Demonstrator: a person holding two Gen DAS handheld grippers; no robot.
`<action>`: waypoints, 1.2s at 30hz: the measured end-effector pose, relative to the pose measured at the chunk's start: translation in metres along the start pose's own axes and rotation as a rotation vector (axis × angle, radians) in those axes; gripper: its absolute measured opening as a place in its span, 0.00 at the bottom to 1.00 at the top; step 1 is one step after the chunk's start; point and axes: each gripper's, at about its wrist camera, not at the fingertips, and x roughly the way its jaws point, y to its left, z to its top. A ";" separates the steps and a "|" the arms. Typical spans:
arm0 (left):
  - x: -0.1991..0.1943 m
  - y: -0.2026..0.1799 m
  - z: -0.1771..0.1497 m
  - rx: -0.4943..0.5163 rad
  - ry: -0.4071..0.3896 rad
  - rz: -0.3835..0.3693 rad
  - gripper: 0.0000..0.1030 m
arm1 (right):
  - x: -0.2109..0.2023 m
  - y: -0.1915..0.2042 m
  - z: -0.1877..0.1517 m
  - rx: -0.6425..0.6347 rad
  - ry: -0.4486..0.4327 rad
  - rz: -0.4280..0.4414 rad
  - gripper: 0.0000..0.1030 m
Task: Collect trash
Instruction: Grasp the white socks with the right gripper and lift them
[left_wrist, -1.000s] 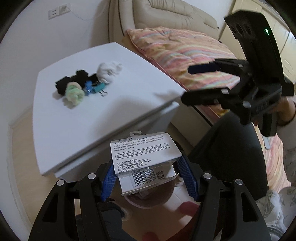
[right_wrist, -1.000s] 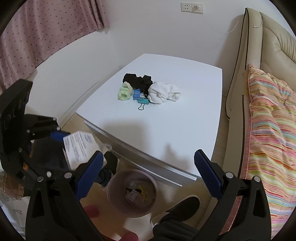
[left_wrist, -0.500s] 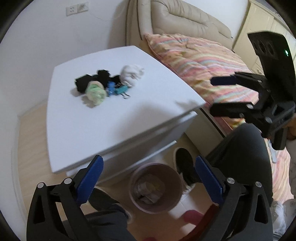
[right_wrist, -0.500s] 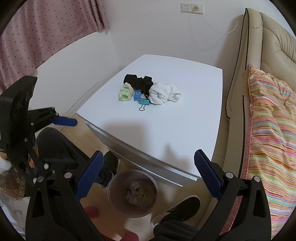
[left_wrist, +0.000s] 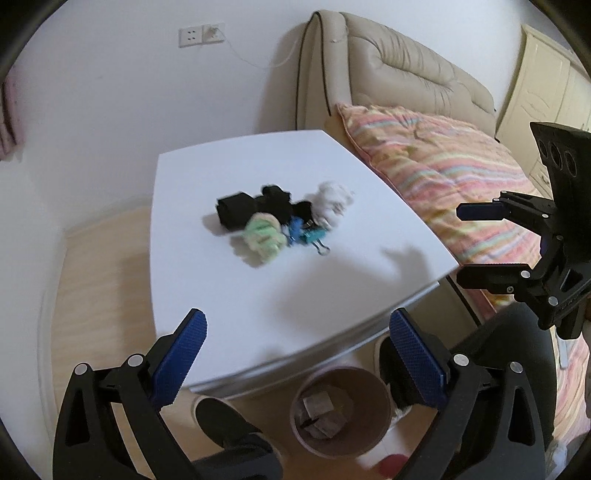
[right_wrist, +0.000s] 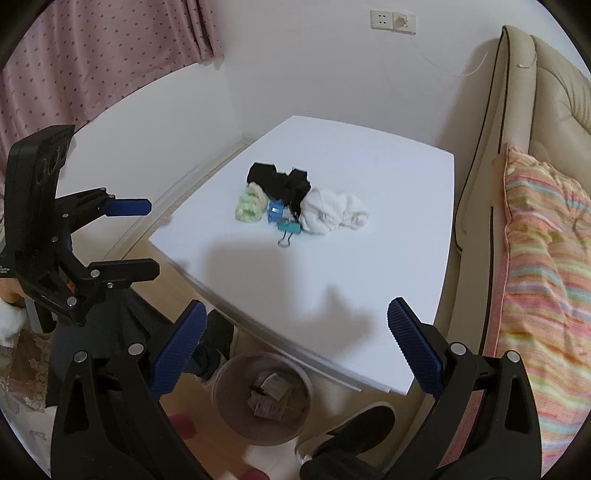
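Note:
A round brown trash bin (left_wrist: 340, 411) stands on the floor under the near edge of the white table (left_wrist: 221, 280); paper packaging lies inside it (right_wrist: 271, 397). On the table sits a pile: black cloth (left_wrist: 255, 206), a green wad (left_wrist: 264, 234), a white crumpled wad (left_wrist: 330, 197) and blue binder clips (left_wrist: 304, 234). The pile also shows in the right wrist view (right_wrist: 295, 206). My left gripper (left_wrist: 297, 349) is open and empty above the table's near edge. My right gripper (right_wrist: 295, 339) is open and empty over the table's near corner.
A beige sofa (left_wrist: 399, 85) with a striped pink cushion (left_wrist: 450, 155) stands right of the table. The person's dark shoes (left_wrist: 229, 421) and legs are beside the bin. A pink curtain (right_wrist: 92, 55) hangs at the left wall.
My left gripper opened and let go of the white packaging, which now lies in the bin. The left gripper then rose toward the table. The right gripper stayed open and still.

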 end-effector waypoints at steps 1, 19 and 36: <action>0.001 0.003 0.002 -0.005 -0.006 0.005 0.93 | 0.001 -0.001 0.004 -0.004 0.000 0.001 0.94; 0.007 0.021 0.016 -0.046 -0.015 0.010 0.93 | 0.067 -0.026 0.072 -0.096 0.090 0.049 0.94; 0.017 0.030 0.018 -0.060 0.006 0.013 0.93 | 0.113 -0.042 0.079 -0.122 0.165 0.117 0.38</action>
